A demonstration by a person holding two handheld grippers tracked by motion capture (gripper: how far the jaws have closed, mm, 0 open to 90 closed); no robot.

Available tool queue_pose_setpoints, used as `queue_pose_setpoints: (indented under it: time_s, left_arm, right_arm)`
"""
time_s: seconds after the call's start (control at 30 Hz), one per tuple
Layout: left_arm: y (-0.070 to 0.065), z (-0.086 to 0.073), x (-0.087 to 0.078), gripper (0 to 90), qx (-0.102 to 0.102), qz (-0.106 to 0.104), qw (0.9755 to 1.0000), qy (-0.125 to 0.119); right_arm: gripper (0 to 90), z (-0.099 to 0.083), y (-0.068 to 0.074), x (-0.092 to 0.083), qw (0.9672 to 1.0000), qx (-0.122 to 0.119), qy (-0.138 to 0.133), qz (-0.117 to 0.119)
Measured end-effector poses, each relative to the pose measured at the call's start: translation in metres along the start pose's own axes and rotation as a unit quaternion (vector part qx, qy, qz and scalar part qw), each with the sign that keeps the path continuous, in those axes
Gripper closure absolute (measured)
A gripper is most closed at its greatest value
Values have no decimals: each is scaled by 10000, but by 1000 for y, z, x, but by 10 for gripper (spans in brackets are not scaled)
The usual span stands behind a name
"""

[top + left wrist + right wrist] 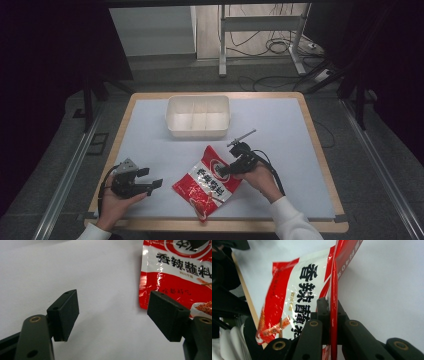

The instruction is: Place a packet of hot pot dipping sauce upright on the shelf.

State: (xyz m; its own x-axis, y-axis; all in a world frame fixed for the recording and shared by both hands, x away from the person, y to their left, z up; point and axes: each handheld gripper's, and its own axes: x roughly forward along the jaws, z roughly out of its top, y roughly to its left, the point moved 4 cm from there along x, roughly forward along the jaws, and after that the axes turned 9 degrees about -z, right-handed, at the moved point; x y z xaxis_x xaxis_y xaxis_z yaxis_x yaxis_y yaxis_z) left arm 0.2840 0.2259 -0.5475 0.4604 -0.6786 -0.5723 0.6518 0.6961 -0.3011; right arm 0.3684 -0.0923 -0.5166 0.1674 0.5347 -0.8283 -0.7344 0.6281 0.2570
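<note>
Right gripper view — glossy red crinkled packet point(294, 302) pinched edge-on.

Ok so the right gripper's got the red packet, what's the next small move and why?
Probably lift the red packet a little and carry it toward the white tray. The right gripper is shut on the packet's edge, the tray's compartments look empty, and the left gripper rests open beside the packet, apart from it.

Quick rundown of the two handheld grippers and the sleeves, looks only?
Both grippers are black. The left gripper carries a grey three-cornered plate on top; its fingers are flat rectangular black pads on arms with brass-coloured pivots. The right gripper trails a black cable. Both sleeves are white.
</note>
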Motion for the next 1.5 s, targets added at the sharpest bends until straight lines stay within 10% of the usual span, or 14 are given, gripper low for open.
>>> queue_pose_setpoints:
  time_s: [0.73, 1.07, 1.5]
  left_arm:
    - [0, 0, 1, 256, 23, -65, 10000, -1]
    - [-1, 0, 1, 256, 4, -83, 10000, -29]
    - [-1, 0, 2, 256, 11, -74, 10000, 4]
  right_arm:
    - [877, 30, 27, -38, 9986, -341, -393, -17]
    - [878, 54, 44, -74, 9955, -712, -491, -377]
    - [879, 77, 32, -109, 9916, -784, -597, -836]
